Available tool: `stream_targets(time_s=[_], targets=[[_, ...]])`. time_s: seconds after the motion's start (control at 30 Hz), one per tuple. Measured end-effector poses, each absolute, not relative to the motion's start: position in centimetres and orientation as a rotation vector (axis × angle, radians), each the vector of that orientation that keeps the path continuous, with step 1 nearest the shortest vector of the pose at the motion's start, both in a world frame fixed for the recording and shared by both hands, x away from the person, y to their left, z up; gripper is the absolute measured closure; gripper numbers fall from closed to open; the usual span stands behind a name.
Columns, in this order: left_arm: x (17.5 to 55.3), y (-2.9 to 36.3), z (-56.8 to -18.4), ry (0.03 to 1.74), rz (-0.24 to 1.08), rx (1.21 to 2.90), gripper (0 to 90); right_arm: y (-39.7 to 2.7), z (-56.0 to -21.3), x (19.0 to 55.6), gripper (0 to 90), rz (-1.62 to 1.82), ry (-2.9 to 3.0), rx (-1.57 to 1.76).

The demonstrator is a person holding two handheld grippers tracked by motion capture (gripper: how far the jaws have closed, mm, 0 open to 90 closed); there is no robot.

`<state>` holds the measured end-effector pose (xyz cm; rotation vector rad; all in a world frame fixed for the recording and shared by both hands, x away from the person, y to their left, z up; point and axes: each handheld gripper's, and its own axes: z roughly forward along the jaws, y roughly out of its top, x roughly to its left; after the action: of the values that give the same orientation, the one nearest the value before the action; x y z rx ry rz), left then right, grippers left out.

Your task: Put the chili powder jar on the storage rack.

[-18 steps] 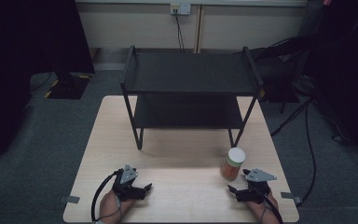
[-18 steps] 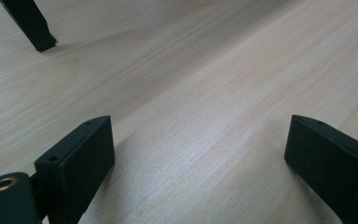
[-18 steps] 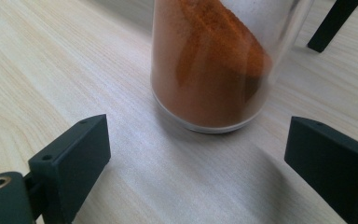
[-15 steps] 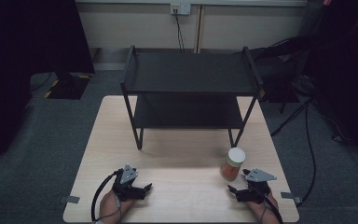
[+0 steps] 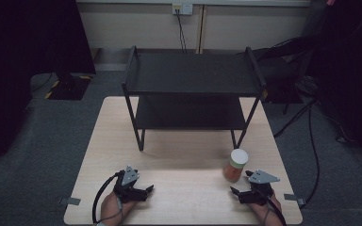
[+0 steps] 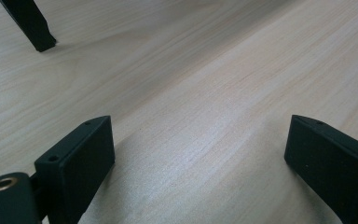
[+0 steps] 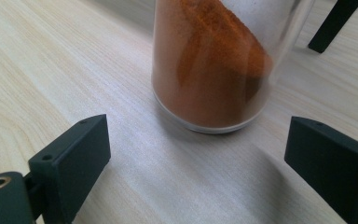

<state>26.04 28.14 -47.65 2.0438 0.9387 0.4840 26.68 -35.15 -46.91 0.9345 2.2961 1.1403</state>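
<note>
The likeliest slip, judging from how things stand, is a knock: the jar point(image 5: 236, 165) is tall for its footing, and if the right gripper point(image 5: 246, 193) pushes in with one jaw leading, it could tip the jar or skid it over the smooth wooden table point(image 5: 179, 155) before the pads close on it. A grip taken too low or off-centre on the rounded wall could let it twist or slide out. The jar is a clear cylinder with a pale lid, holding orange-red powder heaped against one side, so its weight may sit unevenly. It stands upright near the table's right front, just ahead of the right gripper and in front of the black two-tier rack point(image 5: 192, 89). In the right gripper view its jaws stand wide apart and empty, the jar point(image 7: 214, 65) framed beyond them. The left gripper point(image 5: 139, 190) rests on the table's left front, its jaws likewise spread with nothing between them.
</note>
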Motion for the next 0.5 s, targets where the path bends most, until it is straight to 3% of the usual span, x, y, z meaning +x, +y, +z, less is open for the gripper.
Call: stream_targets(time_s=[0.5], targets=[[26.04,28.14,-47.64,0.939,0.484,2.044,7.7,-35.13,-46.90,26.76,5.6,1.140,2.297,0.938]])
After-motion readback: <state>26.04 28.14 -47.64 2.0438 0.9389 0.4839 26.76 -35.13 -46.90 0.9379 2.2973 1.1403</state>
